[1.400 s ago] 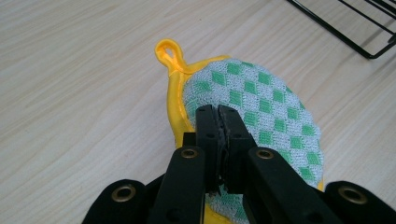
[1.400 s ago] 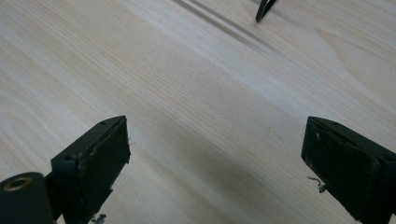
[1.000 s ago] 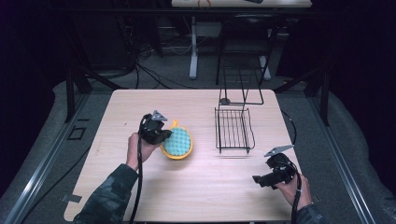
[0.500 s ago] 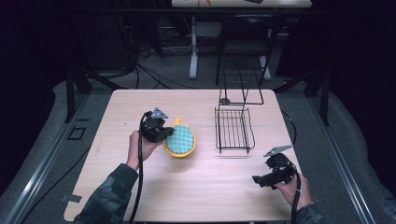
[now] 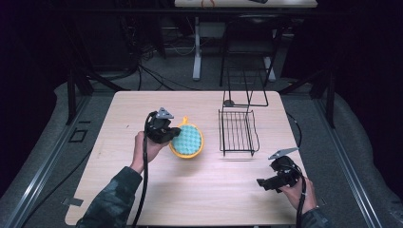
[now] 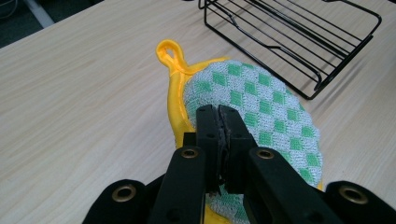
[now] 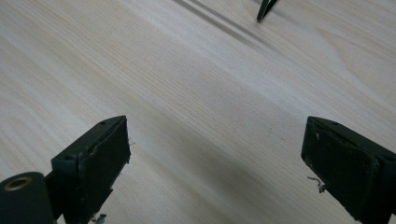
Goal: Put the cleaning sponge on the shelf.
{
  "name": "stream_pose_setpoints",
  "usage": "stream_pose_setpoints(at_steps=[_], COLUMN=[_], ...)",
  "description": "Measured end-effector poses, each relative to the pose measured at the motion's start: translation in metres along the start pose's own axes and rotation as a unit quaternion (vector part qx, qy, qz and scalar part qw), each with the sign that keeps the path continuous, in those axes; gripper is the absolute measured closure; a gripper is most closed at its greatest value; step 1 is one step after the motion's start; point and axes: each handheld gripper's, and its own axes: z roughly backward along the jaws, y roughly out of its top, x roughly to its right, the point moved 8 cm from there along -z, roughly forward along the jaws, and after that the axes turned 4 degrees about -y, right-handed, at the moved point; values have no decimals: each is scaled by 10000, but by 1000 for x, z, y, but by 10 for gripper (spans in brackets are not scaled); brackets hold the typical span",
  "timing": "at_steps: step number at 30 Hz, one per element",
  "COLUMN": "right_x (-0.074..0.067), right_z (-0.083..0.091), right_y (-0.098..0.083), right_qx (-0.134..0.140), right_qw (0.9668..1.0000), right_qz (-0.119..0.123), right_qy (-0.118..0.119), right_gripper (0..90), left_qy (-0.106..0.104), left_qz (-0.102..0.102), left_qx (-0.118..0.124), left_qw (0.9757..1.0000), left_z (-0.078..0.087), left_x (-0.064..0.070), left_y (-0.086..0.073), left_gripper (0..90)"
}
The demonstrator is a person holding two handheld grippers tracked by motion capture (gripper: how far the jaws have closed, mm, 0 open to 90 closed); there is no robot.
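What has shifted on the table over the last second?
The left tongs, shut on the pot holder, have carried it a little toward the wire rack; the grip has not changed. The right tongs stay open and parked over the bare table near the right corner, and the rack has not moved.

On the table [image 5: 199, 190] we find the pot holder [image 5: 187, 141] left of centre, with the wire rack [image 5: 237, 132] to its right. Our left gripper [image 5: 167, 137] sits on the pot holder's left edge; our right gripper [image 5: 262, 183] lies before the rack.
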Motion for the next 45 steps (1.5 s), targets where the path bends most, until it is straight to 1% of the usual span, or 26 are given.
stream_pose_setpoints(at_steps=[1,4,7,8,9,10,11,12,13,15,16,21,22,24,26,29,35,36,38,42,43,45], right_x=[1,0,1,0,0,0,0,1,0,0,0,0,0,0,0,0,0,1,1,0,1,1], right_z=[0,0,0,0,0,0,0,0,1,0,1,0,1,1,1,1,1,1,1,1,1,1], right_y=[0,0,0,0,0,0,0,0,0,1,1,1,1,0,0,0,0,0,0,0,0,0], right_qx=[-3,-1,-7,3,2,5,31,10,27,49,38,67,34,25,33,25,28,9,4,13,-1,-3], right_qw=[10000,10000,10000,10000,10000,10000,10000,10000,10000,10000,10000,10000,10000,10000,10000,10000,10000,10000,10000,10000,10000,10000], right_qz=[49,13,45,12,5,5,-12,18,-17,-21,-20,-26,-18,-23,-18,-14,-14,19,20,-11,33,35], right_qy=[-22,-9,-30,7,4,14,14,-18,-2,11,11,9,12,4,-3,0,6,-8,-22,-1,-28,-22], right_gripper=[74,74,74,74,74,74,74,74,74,74,74,74,75,74,74,75,75,75,75,75,76,76], left_qy=[-26,-19,-29,-3,-33,-11,-46,-59,-55,-88,-70,-94,-108,-133,-125,-155,-211,-242,-240,-285,-279,-304], left_qz=[21,1,-21,-48,-42,-38,-49,-45,-61,-67,-68,-123,-127,-131,-134,-156,-172,-193,-220,-238,-261,-285], left_qx=[30,70,78,126,124,168,125,129,160,143,200,245,252,221,258,238,324,343,359,356,383,394], left_qw=[10000,10000,10000,9999,9999,9999,9999,9999,9998,9998,9998,9996,9995,9996,9995,9995,9991,9989,9988,9987,9985,9984], left_z=[0,0,1,2,2,1,2,1,1,0,0,0,-1,-1,-2,-2,-3,-3,-3,-4,-4,-5], left_x=[1,2,2,3,4,4,4,5,5,7,7,10,11,12,13,14,18,19,21,23,25,27], left_y=[1,3,4,6,7,8,8,9,10,12,14,18,19,20,22,23,29,31,33,35,37,40], left_gripper=[881,881,881,881,881,881,881,881,881,881,881,881,881,881,882,881,881,881,881,881,882,881])
